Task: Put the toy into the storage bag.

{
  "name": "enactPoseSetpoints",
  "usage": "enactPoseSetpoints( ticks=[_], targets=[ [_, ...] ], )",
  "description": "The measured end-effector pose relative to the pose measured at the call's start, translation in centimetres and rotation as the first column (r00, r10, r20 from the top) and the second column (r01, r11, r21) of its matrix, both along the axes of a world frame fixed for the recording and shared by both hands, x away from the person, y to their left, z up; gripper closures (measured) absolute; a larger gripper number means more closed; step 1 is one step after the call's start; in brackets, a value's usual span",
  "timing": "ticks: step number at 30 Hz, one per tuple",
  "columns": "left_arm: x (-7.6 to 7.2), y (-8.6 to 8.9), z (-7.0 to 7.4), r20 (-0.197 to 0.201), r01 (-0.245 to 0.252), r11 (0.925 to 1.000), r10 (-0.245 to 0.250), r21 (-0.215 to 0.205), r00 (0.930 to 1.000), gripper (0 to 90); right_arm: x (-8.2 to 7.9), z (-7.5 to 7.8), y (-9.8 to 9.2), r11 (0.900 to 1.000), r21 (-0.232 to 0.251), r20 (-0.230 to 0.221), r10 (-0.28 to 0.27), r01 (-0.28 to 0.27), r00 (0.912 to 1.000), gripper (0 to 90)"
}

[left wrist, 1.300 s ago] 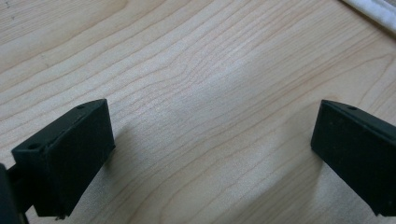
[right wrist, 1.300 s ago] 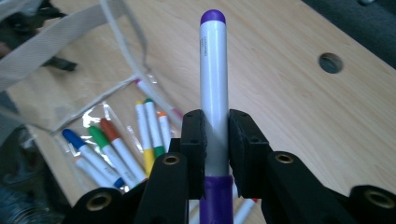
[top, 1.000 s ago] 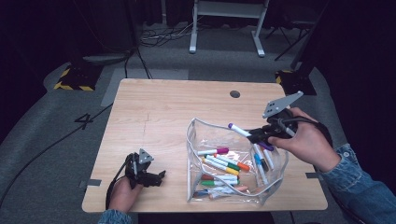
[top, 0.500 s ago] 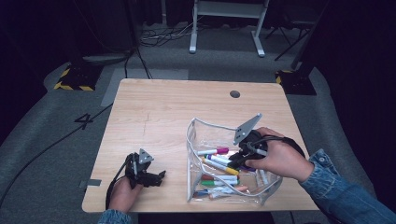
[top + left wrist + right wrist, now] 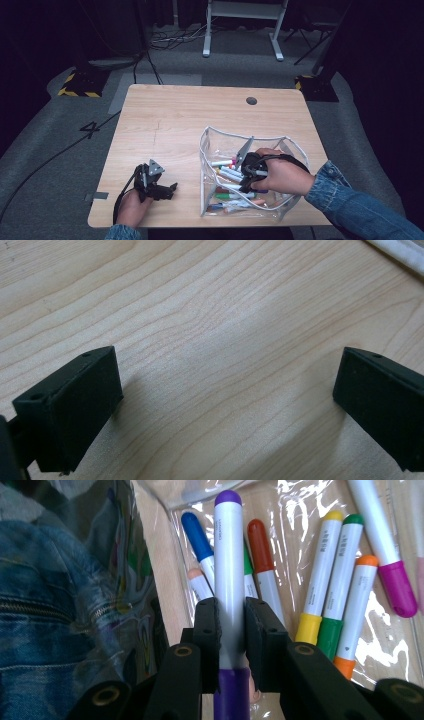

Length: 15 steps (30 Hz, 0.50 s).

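Right gripper point(image 5: 231, 630) down inside the clear pouch point(image 5: 210, 145) at the table's point(image 5: 165, 120) near right, jaws clamped on a purple-capped marker point(image 5: 229, 570) held above the loose markers point(image 5: 330, 595) lying on the pouch floor. Left gripper point(image 5: 159, 189) rests low at the near left of the tabletop, jaws spread wide over bare wood, gripping nothing.

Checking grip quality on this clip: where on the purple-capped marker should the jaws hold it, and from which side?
On the white barrel just above the purple cap, as the right gripper has the purple marker now: pads on opposite sides of the round shaft, jaws running along its length. Coming from above through the open top of the clear pouch looks best, since its walls block the sides.
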<state>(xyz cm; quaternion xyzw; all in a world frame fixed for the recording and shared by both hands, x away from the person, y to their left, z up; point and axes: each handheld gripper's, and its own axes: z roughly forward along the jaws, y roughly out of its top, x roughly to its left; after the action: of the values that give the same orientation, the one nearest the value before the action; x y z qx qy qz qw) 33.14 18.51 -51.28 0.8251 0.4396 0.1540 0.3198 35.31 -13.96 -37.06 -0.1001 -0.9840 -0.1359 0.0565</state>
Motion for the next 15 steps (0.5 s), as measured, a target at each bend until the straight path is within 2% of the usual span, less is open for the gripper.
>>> enactPoseSetpoints(
  ticks=[12, 15],
  targets=[
    [0.0, 0.0, 0.0, 0.0, 0.0, 1.0, 0.0, -0.001, 1.0, 0.0, -0.2, -2.1, 1.1, 0.993, -0.094, -0.052, 0.06, -0.065, 0.9968, 77.0],
    [0.0, 0.0, 0.0, 0.0, 0.0, 1.0, 0.0, 0.0, 1.0, 0.0, -0.2, -2.4, 1.2, 0.991, -0.115, -0.031, 0.068, -0.071, 0.9972, 74.1]
  ],
)
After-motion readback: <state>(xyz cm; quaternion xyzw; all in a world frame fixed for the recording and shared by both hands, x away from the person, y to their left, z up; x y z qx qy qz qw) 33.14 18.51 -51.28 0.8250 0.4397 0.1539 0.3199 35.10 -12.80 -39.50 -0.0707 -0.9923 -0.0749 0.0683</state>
